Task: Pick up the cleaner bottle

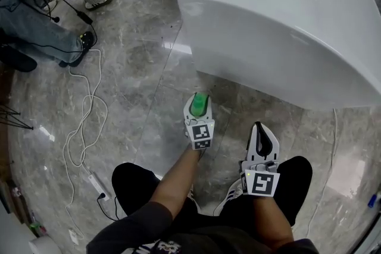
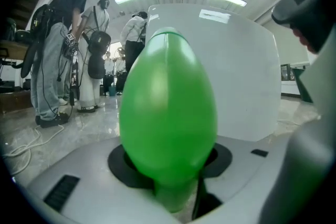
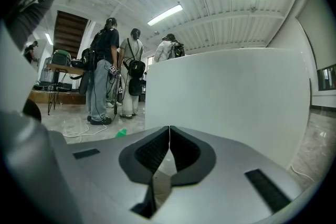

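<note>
The cleaner bottle (image 1: 200,104) is green and egg-shaped, and it fills the middle of the left gripper view (image 2: 168,107). My left gripper (image 1: 199,105) is shut on its narrow lower part, with the white jaws on either side, and holds it off the marble floor in front of my knees. My right gripper (image 1: 258,127) hangs to the right of it above my right leg. It holds nothing, and its dark pads (image 3: 157,152) meet at the tip, so it is shut (image 3: 169,129).
A large white rounded tub or counter (image 1: 286,27) stands just ahead and to the right, close to both grippers. White cables (image 1: 83,122) and a power strip (image 1: 97,185) lie on the floor at left. People (image 2: 58,55) stand at the far left.
</note>
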Tool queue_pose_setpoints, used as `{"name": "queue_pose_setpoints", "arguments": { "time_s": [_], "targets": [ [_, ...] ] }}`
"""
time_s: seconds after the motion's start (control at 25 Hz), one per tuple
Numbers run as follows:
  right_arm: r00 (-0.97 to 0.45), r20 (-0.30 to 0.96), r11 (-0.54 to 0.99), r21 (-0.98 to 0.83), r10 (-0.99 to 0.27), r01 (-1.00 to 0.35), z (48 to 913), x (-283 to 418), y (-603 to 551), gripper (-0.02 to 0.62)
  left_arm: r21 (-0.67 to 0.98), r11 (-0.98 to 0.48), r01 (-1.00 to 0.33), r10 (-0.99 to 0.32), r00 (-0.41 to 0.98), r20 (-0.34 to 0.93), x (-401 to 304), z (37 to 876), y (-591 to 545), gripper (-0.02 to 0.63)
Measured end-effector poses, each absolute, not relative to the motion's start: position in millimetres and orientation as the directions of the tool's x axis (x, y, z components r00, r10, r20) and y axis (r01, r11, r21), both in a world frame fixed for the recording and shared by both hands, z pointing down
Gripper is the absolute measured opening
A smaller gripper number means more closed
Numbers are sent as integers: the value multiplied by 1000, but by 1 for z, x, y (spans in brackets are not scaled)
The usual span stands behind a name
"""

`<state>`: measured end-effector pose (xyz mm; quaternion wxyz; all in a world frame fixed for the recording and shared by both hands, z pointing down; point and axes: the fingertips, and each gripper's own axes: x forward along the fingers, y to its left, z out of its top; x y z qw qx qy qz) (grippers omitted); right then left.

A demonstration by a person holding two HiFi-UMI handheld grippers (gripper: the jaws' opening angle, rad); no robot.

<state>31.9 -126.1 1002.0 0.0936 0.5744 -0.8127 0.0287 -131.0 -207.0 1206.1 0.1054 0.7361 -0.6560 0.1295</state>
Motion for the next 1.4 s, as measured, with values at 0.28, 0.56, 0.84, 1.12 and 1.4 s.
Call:
{"name": "queue_pose_setpoints", "arguments": {
  "time_s": [0.28,0.56,0.84,1.12,1.4],
  "targets": [
    [-300,168,313,57,-939,-948,942,39,-135,17,-34,-144,-989,-957,130,259,-123,1089,-227,183],
    [-262,172,271,33,-950,-962,798,46,-140,17,-18,-177,-984,-966,171,192,-115,894,-229,181],
    [-229,153,239,52,-961,-970,612,66,-137,17,33,-199,-979,-965,202,165,-101,685,-216,181],
    [-219,134,230,76,-967,-970,449,99,-121,17,59,-210,-976,-966,217,141,-72,492,-197,181],
    [-224,68,229,77,-972,-970,347,144,-98,17,-7,-231,-973,-967,229,111,-31,368,-168,181]
  ]
}}
